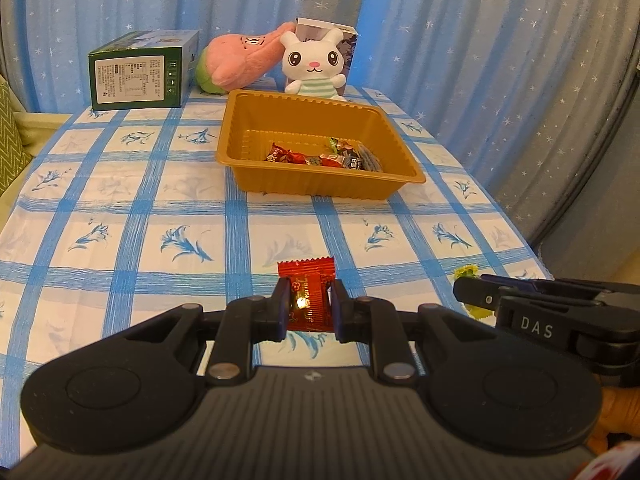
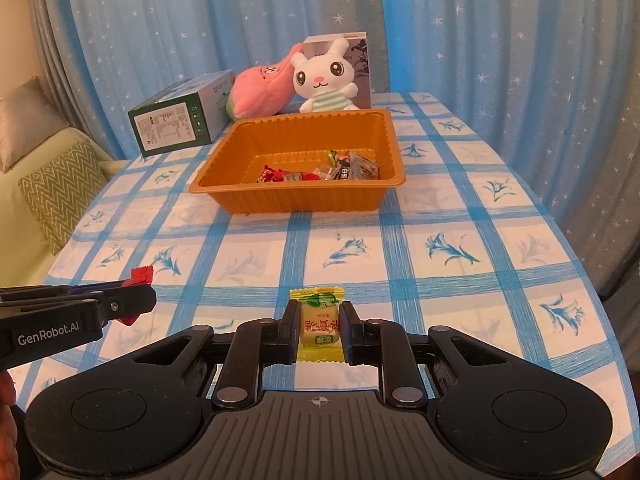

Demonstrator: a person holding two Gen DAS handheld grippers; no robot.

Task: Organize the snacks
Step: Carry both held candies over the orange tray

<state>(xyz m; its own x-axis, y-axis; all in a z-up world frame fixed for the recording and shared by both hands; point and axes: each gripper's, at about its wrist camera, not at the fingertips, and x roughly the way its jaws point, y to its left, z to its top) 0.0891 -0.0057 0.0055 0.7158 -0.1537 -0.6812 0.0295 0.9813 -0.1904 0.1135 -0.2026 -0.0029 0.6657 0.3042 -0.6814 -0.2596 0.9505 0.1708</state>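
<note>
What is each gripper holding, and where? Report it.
Left gripper pinches the red candy across its wrapper's middle. Right gripper pinches the yellow candy across its middle, sealed ends free.

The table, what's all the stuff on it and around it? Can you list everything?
Tray: one, orange, middle of the table.
Wrapped snacks: several, mostly red and dark, inside the tray; exact count unclear.
Red candy: one, held in the left tool.
Yellow candy: one, held in the right tool.
Green box: one, far left of the table, lying on its side.
Pink plush: one, behind the tray.
Bunny: one, white, striped shirt, behind the tray.
Grey box: one, behind the bunny.
Tablecloth: one, blue-and-white check.
Curtain: blue with stars, behind the table.
Cushion: one, green zigzag, left.
Left tool: black, shut on the red candy.
Right tool: black, shut on the yellow candy.
</note>
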